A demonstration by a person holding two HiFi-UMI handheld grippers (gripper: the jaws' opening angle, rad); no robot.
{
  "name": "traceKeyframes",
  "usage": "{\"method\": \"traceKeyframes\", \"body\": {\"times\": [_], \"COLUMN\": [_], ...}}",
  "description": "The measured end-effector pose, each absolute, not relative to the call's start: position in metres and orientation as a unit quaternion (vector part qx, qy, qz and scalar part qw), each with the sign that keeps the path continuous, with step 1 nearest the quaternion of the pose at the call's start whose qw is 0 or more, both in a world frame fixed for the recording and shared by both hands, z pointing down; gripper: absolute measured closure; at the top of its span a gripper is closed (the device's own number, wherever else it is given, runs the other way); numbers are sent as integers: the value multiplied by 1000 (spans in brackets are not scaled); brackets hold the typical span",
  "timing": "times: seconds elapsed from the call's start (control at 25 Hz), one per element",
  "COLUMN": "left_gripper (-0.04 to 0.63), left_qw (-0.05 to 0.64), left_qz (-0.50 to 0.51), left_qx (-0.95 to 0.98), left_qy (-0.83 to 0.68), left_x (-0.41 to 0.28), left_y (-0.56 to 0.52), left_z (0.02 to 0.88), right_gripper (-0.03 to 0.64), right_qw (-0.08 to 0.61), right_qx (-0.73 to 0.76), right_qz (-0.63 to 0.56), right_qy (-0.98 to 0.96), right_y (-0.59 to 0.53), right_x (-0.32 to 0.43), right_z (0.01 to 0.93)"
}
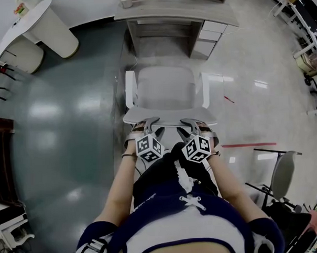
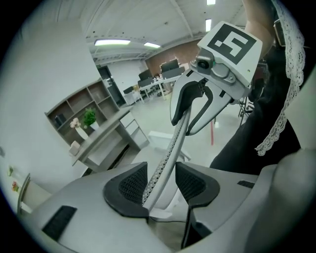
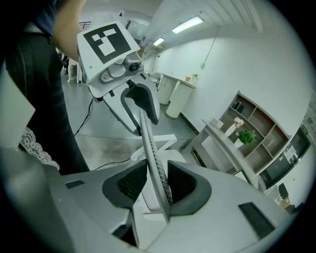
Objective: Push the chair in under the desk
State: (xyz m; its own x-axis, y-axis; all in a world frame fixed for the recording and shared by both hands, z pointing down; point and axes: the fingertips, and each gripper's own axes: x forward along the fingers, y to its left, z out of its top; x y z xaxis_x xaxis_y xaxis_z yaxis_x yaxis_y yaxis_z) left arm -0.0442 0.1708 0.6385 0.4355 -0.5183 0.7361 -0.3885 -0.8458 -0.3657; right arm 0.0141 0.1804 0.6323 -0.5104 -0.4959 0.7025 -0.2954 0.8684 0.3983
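A white office chair (image 1: 165, 89) faces the grey desk (image 1: 174, 10), its seat just short of the desk's opening. Both grippers sit on the top edge of its mesh backrest (image 1: 168, 116). My left gripper (image 1: 148, 125) straddles the backrest (image 2: 170, 153); in the left gripper view its jaws (image 2: 162, 185) stand open with the thin edge between the pads and a gap beside it. My right gripper (image 1: 192, 125) straddles the same backrest (image 3: 150, 148) further right, and its jaws (image 3: 158, 185) are open too, the edge leaning on one pad.
A drawer unit (image 1: 209, 37) stands under the desk's right side. A round white table (image 1: 38, 23) is at the back left. Another chair (image 1: 281, 175) stands to my right near a red floor line (image 1: 248, 144). Shelves with a plant (image 2: 89, 118) rise behind the desk.
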Motion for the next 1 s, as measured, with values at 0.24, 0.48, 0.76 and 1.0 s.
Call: {"method": "traceKeyframes", "body": {"times": [0.24,0.48,0.76,1.0], "left_gripper": [413,413,413,413], "left_qw": [61,52,48,48], "left_qz": [-464,-467,-468,-466], "left_qx": [-843,-841,-841,-842], "left_qy": [264,268,268,266], "left_x": [-45,-47,-48,-51], "left_y": [165,156,143,128], "left_z": [641,641,641,640], "right_gripper": [492,492,492,492], "right_qw": [439,443,440,439], "right_qx": [226,221,228,230], "right_qz": [-104,-95,-111,-115], "right_qy": [-863,-864,-861,-861], "right_y": [175,166,153,139], "right_x": [13,11,11,8], "right_z": [633,633,633,631]}}
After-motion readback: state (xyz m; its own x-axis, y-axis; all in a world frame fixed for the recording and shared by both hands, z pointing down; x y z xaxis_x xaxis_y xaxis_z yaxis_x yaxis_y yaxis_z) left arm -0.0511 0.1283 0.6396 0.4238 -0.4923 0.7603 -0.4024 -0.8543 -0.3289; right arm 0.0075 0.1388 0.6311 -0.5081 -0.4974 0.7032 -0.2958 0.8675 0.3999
